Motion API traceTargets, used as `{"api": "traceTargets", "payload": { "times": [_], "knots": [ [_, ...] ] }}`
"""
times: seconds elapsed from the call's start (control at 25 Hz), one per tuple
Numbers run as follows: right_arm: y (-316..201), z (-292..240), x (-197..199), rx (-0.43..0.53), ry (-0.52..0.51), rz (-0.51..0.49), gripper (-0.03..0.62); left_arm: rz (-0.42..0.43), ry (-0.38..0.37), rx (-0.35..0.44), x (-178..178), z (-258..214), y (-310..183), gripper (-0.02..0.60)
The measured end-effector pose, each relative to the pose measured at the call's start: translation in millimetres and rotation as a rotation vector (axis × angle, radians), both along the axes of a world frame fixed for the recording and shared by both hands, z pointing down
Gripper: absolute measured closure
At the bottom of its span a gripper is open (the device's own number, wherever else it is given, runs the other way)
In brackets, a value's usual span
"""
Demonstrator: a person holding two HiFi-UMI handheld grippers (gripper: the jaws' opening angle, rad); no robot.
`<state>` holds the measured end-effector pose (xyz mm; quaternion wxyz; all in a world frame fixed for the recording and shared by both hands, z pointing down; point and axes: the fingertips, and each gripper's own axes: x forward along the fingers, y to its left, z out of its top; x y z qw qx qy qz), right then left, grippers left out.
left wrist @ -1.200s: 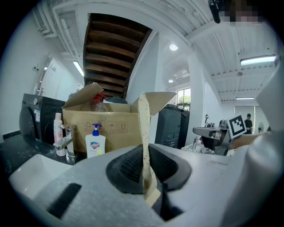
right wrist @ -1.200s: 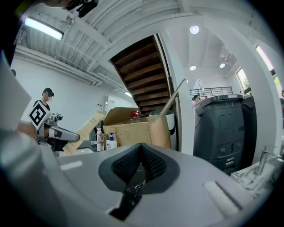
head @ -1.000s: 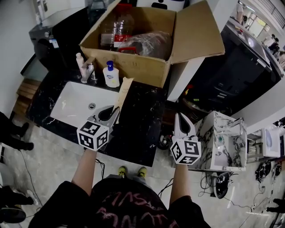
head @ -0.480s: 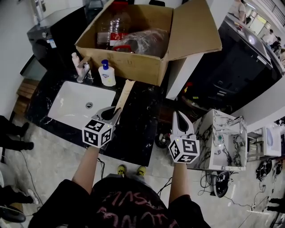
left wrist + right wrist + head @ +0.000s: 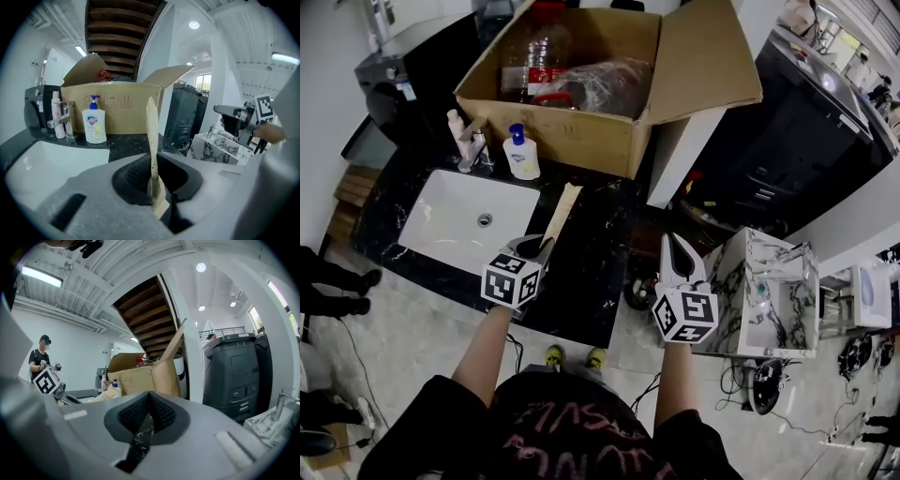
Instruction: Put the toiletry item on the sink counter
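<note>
A long flat tan packet (image 5: 560, 214) sticks out of my left gripper (image 5: 544, 247), which is shut on its lower end. It hangs over the black marble counter (image 5: 600, 258), just right of the white sink basin (image 5: 464, 220). In the left gripper view the packet (image 5: 152, 140) stands edge-on between the pads of that gripper (image 5: 154, 187). My right gripper (image 5: 673, 242) is off the counter's right end, shut and holding nothing; in its own view the jaws of that gripper (image 5: 149, 401) meet.
A soap pump bottle (image 5: 521, 153), a faucet (image 5: 470, 147) and a slim tube (image 5: 454, 125) stand behind the basin. A big open cardboard box (image 5: 572, 103) fills the counter's back. A marble-patterned cabinet (image 5: 769, 291) stands on the floor at the right.
My left gripper has sunk toward the counter with the packet still in it. The right gripper has stayed where it was.
</note>
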<state>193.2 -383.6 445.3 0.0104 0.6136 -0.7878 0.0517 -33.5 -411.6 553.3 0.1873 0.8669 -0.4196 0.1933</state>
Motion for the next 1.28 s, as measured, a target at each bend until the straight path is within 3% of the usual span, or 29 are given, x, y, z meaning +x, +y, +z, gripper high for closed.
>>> {"api": "traceTargets", "payload": {
  "times": [0.84,1.28],
  "knots": [
    [2.2,12.0,4.9,-0.036,0.002,0.017,0.582,0.007,-0.116,-0.206,1.3,83.3,12.8,0.541],
    [-4.7,17.6,4.9,-0.051,0.000,0.025,0.581,0.022,-0.136,-0.232,3.3,96.6,8.1,0.537]
  ]
}}
